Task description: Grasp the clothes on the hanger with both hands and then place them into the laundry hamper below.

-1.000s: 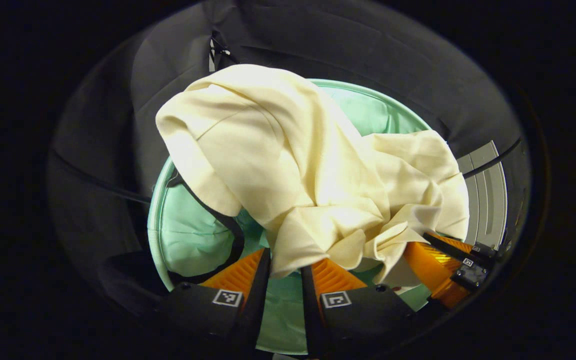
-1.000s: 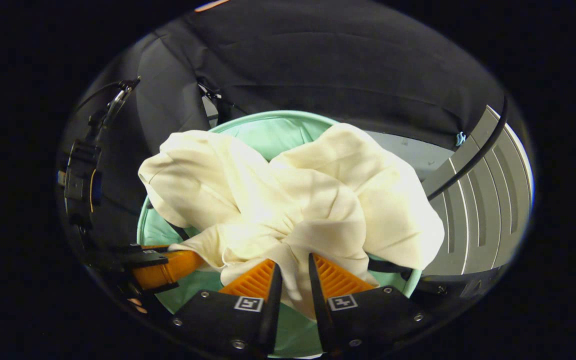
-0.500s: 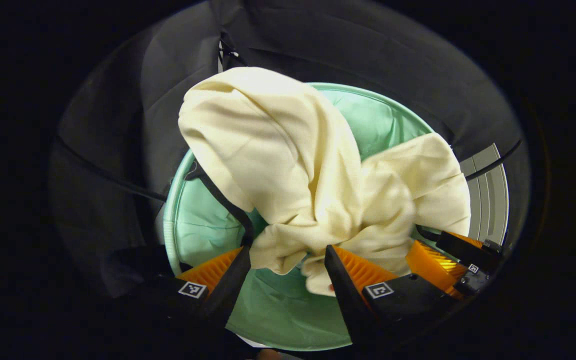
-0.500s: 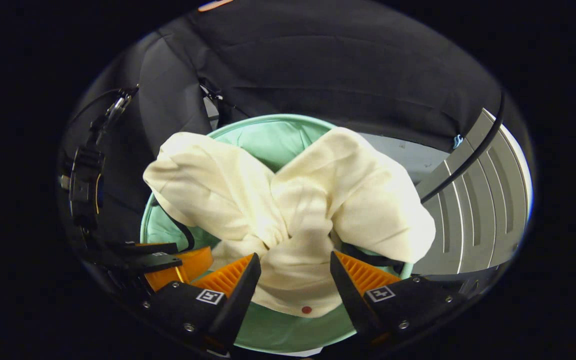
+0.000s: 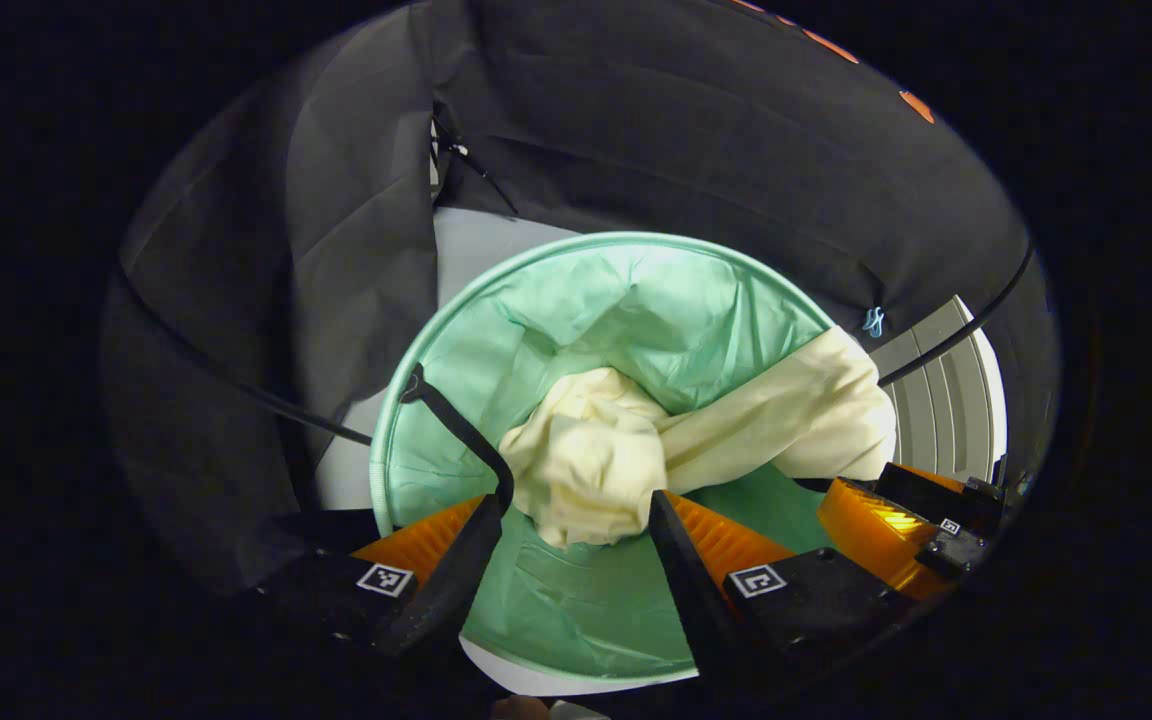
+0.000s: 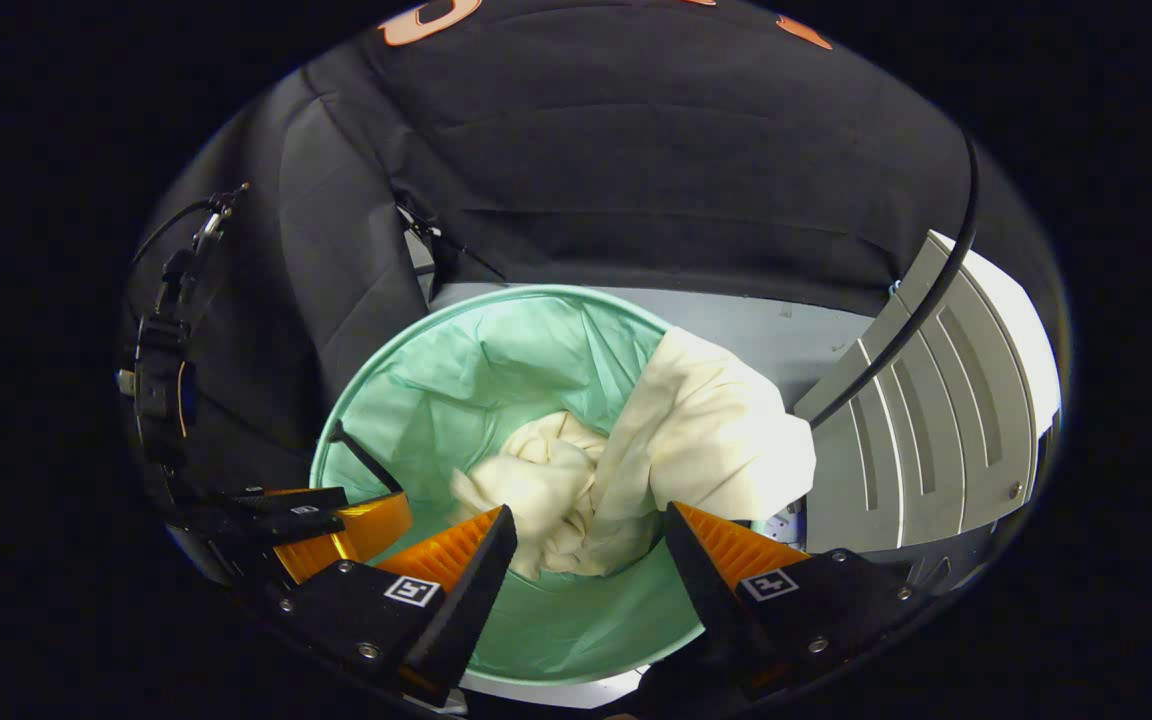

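A cream garment (image 5: pixel 596 460) lies bunched inside the round mint-green laundry hamper (image 5: pixel 636 300), with one part draped over the rim on the right side (image 5: pixel 826 410). The right gripper view has the same garment (image 6: pixel 556 490) in the hamper (image 6: pixel 496 340), its loose part hanging over the right rim (image 6: pixel 716 440). My left gripper (image 5: pixel 574 520) is open above the hamper with nothing between its fingers. My right gripper (image 6: pixel 591 530) is open too, also above the hamper, holding nothing. Each gripper appears at the edge of the other's view.
The hamper stands on a light floor (image 6: pixel 786 330) against the black cloth wall (image 5: pixel 686 130). A grey ribbed panel (image 6: pixel 936 400) with a black cable (image 6: pixel 926 300) across it stands just right of the hamper. A black strap (image 5: pixel 456 430) hangs inside the hamper's left side.
Both grippers opened and let go of the garment. It dropped from above the rim down into the hamper, one part staying over the right edge. Both grippers rose slightly.
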Motion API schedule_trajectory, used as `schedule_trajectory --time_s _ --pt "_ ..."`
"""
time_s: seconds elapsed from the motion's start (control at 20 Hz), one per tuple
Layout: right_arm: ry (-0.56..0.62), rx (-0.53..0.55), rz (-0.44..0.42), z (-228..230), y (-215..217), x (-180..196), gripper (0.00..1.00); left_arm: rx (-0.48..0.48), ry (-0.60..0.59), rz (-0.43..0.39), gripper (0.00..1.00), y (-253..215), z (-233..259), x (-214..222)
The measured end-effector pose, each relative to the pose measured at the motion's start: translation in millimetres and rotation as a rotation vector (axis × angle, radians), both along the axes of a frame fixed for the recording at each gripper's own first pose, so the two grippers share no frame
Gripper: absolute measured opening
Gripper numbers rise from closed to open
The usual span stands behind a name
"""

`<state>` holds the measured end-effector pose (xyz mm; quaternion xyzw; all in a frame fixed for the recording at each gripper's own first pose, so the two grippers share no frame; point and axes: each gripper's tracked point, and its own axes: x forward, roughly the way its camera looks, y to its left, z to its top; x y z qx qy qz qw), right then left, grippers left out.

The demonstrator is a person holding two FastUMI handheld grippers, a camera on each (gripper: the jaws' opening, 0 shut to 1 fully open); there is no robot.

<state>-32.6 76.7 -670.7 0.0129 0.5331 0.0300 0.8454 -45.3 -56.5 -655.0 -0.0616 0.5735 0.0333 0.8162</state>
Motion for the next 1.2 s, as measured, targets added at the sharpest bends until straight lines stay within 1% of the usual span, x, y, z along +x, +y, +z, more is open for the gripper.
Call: schedule_trajectory --time_s 0.1,0.35,0.5,0.55,0.65,0.7,0.95,1.0,1.05,1.1,1.2 --pt "-0.025 0.003 -0.002 13.9 -0.4 2.1 0.93 0.001 -0.031 -0.004 1.0 0.4 11.2 6.6" --pt "-0.106 0.021 0.0 58.5 3.8 9.9 0.93 -0.01 -0.115 -0.005 0.99 -3.1 52.8 16.6" --pt "-0.168 0.017 -0.001 88.3 -0.7 19.9 0.93 -0.016 -0.178 -0.019 1.0 -5.3 85.9 28.2" --pt "-0.185 0.022 -0.003 99.4 -0.1 23.2 0.94 -0.015 -0.202 -0.025 0.95 -5.3 97.1 32.1" --pt "-0.22 0.041 -0.008 120.5 2.1 28.5 0.93 -0.01 -0.263 -0.033 0.95 -4.7 124.8 42.0" --pt "-0.24 0.047 -0.01 130.0 0.3 31.1 0.93 -0.006 -0.299 -0.034 0.99 -4.8 140.0 48.1" --pt "-0.378 0.044 -0.032 194.5 -9.0 47.6 0.93 -0.01 -0.452 -0.039 0.99 -4.9 210.6 67.9" --pt "-0.41 0.036 -0.029 210.6 -12.0 50.5 0.93 -0.007 -0.487 -0.041 0.98 -4.1 226.4 71.1" --pt "-0.442 0.029 -0.024 226.5 -13.5 53.6 0.93 -0.004 -0.521 -0.046 1.0 -2.5 240.4 75.0" --pt "-0.473 0.024 -0.015 240.1 -13.4 57.2 0.93 -0.003 -0.55 -0.051 0.98 -2.6 256.2 78.6" --pt "-0.525 0.023 0.001 269.0 -10.9 60.2 0.93 -0.001 -0.608 -0.055 1.0 -2.8 278.9 79.4"
